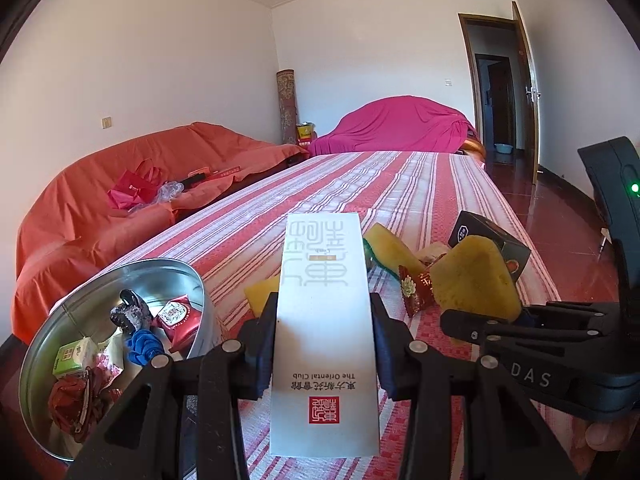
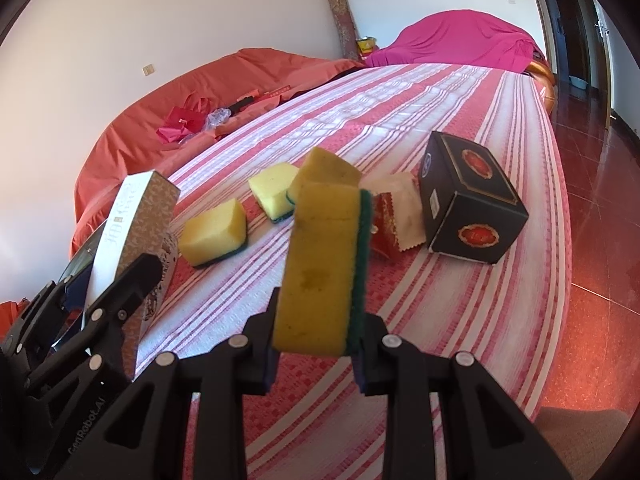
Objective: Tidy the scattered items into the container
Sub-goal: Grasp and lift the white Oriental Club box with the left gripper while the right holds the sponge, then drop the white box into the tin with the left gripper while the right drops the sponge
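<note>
My left gripper (image 1: 324, 320) is shut on a long white box (image 1: 325, 312) with printed characters and a red seal, held lengthwise above the striped cloth. A round metal tin (image 1: 84, 308) with several items inside stands at the lower left of the left wrist view. My right gripper (image 2: 320, 320) is shut on a yellow sponge (image 2: 320, 264) with a green scouring side, lifted off the table. Three more yellow sponges (image 2: 214, 232) (image 2: 274, 190) (image 2: 328, 168) lie on the cloth. A red and white sachet (image 2: 396, 216) lies beside a black box (image 2: 472, 204).
The table wears a red and white striped cloth (image 2: 460, 300), its right edge dropping to a red tiled floor (image 2: 592, 240). An orange-covered sofa (image 1: 100, 200) runs along the left. A pink-covered shape (image 1: 400, 124) sits beyond the far end, near an open door (image 1: 524, 92).
</note>
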A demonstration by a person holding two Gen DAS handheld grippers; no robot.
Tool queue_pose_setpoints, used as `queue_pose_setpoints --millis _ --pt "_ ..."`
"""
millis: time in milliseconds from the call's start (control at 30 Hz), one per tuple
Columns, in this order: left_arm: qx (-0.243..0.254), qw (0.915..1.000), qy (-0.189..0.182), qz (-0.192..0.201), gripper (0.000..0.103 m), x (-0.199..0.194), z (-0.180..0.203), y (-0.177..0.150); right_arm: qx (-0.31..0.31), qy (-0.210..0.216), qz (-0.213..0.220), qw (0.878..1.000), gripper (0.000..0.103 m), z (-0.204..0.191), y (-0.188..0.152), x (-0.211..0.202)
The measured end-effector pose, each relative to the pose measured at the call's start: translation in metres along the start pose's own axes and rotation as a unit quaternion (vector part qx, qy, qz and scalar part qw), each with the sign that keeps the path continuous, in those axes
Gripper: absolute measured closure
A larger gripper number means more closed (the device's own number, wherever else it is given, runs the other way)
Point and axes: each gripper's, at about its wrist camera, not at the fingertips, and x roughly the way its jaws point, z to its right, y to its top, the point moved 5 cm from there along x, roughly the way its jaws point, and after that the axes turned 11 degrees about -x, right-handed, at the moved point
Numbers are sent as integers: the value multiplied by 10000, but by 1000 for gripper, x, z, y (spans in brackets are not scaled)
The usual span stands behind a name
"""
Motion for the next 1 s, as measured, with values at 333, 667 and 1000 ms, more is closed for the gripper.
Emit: queue_pose_setpoints --millis 333,667,1000 --pt "-79 9988 -186 437 59 -45 -15 21 -58 360 129 9993 74 -33 20 -7" --pt "-1338 9891 430 432 59 -56 -109 50 -590 1114 151 9919 74 -113 53 0" --pt "-2130 9711 991 -415 48 -15 -188 25 -1192 1574 -171 9802 73 -185 68 34"
